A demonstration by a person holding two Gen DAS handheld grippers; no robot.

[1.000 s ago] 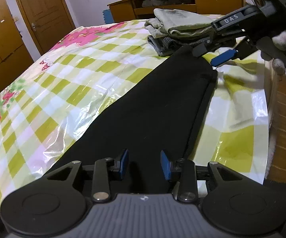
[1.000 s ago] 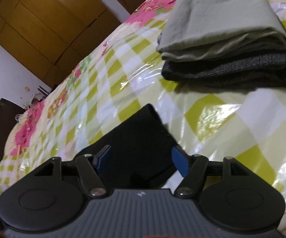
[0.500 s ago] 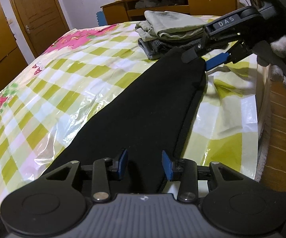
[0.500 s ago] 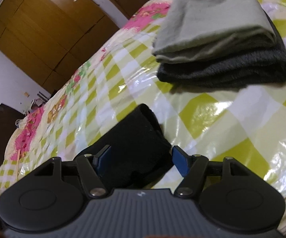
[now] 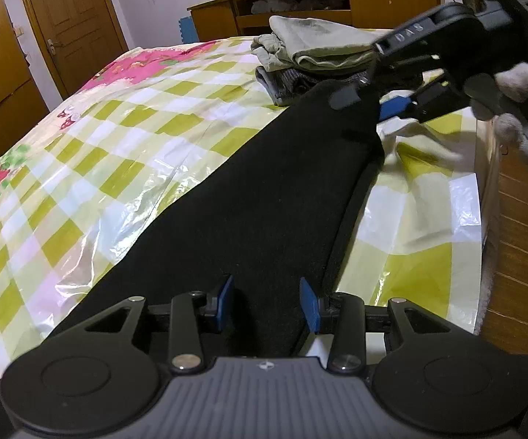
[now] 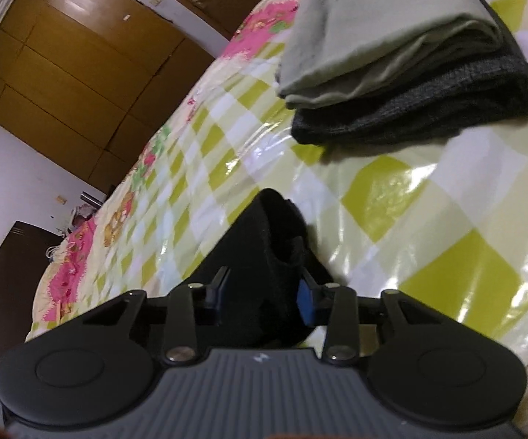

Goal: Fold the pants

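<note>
A bed (image 5: pixel 92 168) under a glossy green-checked, pink-flowered cover filled the room. Beyond it stood a cluttered wooden desk (image 5: pixel 337 3), a brown panelled door (image 5: pixel 70 25), wooden wardrobes (image 6: pixel 70 66), white walls and plank flooring (image 5: pixel 520 256).

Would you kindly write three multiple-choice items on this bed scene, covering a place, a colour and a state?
1. Where does the folded pile lie?
A on the floor
B on the bed
C on the desk

2. What colour are the long pants?
A black
B red
C white

3. How are the long pants?
A rolled into a ball
B hung on the door
C stretched out flat

Key: 1 B, the pile rests on the checked cover; 2 A, the cloth is plainly black; 3 C, the pants run along the bed from claw to claw.
</note>
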